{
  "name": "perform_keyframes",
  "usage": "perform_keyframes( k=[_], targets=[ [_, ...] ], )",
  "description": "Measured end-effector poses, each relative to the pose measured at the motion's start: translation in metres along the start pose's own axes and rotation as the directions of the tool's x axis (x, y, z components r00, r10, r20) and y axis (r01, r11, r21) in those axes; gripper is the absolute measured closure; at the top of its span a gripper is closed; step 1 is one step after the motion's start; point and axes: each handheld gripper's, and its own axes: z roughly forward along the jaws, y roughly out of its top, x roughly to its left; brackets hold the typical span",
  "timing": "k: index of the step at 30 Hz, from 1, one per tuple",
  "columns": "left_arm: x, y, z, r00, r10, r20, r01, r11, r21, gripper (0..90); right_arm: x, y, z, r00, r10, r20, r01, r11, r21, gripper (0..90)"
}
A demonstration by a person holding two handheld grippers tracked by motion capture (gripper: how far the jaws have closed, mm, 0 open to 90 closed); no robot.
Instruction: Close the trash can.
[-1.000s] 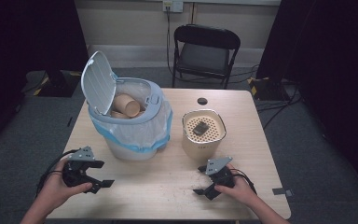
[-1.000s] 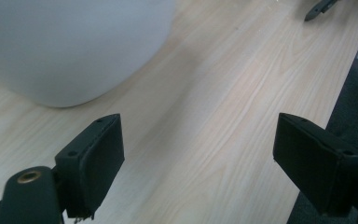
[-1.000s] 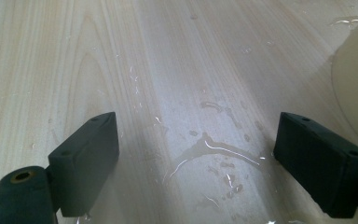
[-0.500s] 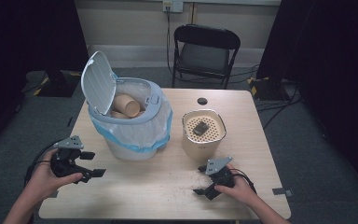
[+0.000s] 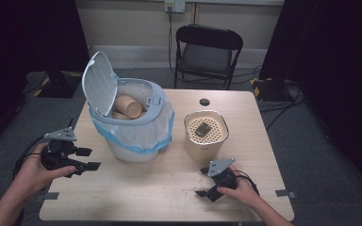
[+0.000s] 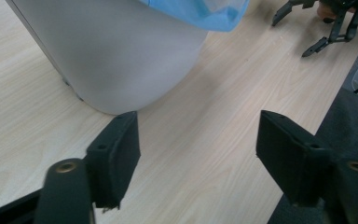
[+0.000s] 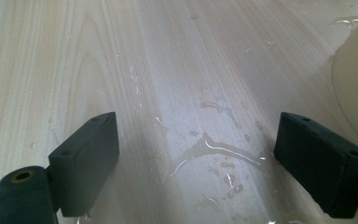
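We hold the left gripper point(image 5: 78, 159) at nine o'clock of the lidded bin point(image 5: 136, 136), jaws just narrowing, empty. Right gripper point(image 5: 207, 186) rests on the worktop point(image 5: 160, 193), jaws spread; nothing grasped yet.

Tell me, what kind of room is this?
Probably a recording studio or lab, not a home: black curtains close in a lone wooden table, a folding chair stands against a bare wall, and cables trail over the grey carpet.
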Motion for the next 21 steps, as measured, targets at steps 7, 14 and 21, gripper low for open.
perform_keyframes(
  k=[7, 14, 21],
  targets=[
    [0.001, 0.011, -0.007, 1.0, 0.006, -0.002, -0.006, 1.0, -0.005, 38.1, 0.0, 0.0, 0.0, 1.0, 0.0, 0.0, 0.0, 1.0, 0.0, 13.0],
    [0.002, 0.02, -0.015, 0.9998, 0.009, 0.019, -0.008, 0.9993, -0.035, 44.5, 0.0, 0.0, 0.0, 1.0, 0.0, 0.0, 0.0, 1.0, 0.0, 13.0],
    [0.002, 0.03, -0.025, 0.9999, 0.004, 0.015, -0.003, 0.9979, -0.064, 45.0, 0.0, 0.0, 0.0, 1.0, -0.001, 0.0, 0.001, 1.0, -0.002, 13.0]
  ],
)
